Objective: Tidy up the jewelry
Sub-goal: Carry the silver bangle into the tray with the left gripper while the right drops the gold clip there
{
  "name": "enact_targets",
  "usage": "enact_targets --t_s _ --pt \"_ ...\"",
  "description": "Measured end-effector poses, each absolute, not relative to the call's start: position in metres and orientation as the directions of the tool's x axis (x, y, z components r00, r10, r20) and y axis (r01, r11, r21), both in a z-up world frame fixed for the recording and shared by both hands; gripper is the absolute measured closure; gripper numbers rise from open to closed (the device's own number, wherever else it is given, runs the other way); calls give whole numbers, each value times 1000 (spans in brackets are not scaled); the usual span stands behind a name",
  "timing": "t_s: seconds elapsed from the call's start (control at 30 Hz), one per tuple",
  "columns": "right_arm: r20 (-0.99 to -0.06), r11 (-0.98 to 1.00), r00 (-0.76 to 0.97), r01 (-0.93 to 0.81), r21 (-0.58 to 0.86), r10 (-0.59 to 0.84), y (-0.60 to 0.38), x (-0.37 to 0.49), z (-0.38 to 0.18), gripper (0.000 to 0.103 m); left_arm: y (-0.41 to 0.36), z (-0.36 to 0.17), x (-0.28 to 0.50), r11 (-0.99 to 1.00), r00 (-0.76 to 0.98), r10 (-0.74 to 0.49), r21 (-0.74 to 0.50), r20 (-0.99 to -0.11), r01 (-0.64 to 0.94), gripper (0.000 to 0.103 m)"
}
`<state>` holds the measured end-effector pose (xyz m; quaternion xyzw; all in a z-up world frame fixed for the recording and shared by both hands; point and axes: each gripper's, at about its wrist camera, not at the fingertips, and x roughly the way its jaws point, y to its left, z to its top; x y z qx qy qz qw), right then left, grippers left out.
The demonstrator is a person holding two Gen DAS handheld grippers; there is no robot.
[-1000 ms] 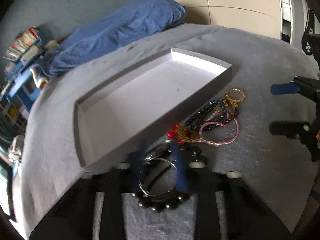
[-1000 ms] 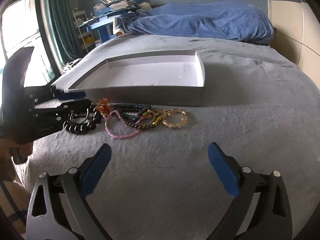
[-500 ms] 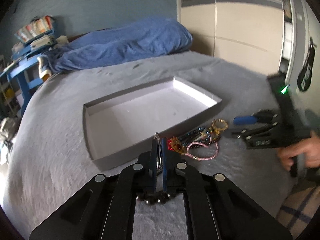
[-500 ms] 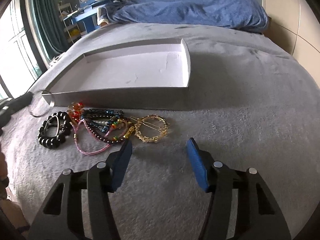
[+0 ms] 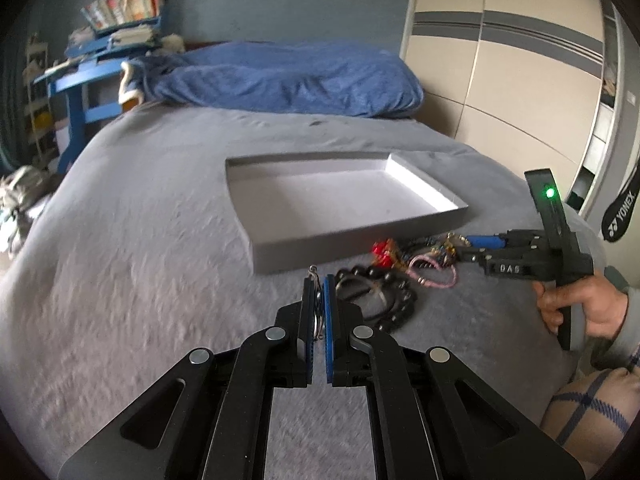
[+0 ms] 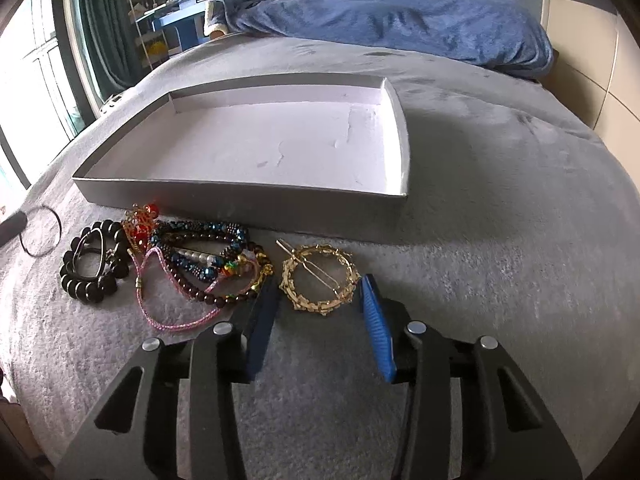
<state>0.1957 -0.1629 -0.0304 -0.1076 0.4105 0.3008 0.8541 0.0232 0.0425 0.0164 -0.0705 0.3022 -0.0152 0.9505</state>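
Lifted clear of the bead pile by the shut left tool [image 5: 319, 300], a thin silver wire hoop [image 5: 317, 312] is held beside the grey cardboard tray [image 5: 360, 246] on the bed, while the right tool [image 6: 320, 292] is closing around the gold leaf-patterned ring clip [image 6: 318, 276], not yet pinched.

Black two-finger grippers, blue ribbed pads [image 6: 378, 336], silver pivot screws [image 5: 276, 333]. The right gripper [image 5: 466, 242] shows a green light and white lettering. Grey sleeve [image 5: 632, 312] at its wrist.

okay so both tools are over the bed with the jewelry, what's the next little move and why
Probably carry the left tool forward over the gray tray and release there. It is shut on a thin silver ring, and the tray holds no jewelry yet. The right tool is closing around the gold hair clip, so it needs no help.
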Motion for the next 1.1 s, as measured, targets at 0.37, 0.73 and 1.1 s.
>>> enact_targets --t_s 0.37,0.73,1.1 --pt "-693 788 505 -597 151 515 -185 185 -14 62 42 28 25 989 836 -92 -144 -541 16 98" --pt "-616 782 556 -601 167 558 -179 193 20 62 38 57 58 992 861 -112 -106 -496 68 98" --pt "-669 771 526 -626 114 525 -129 234 17 63 43 62 128 999 851 -50 -38 -523 36 98"
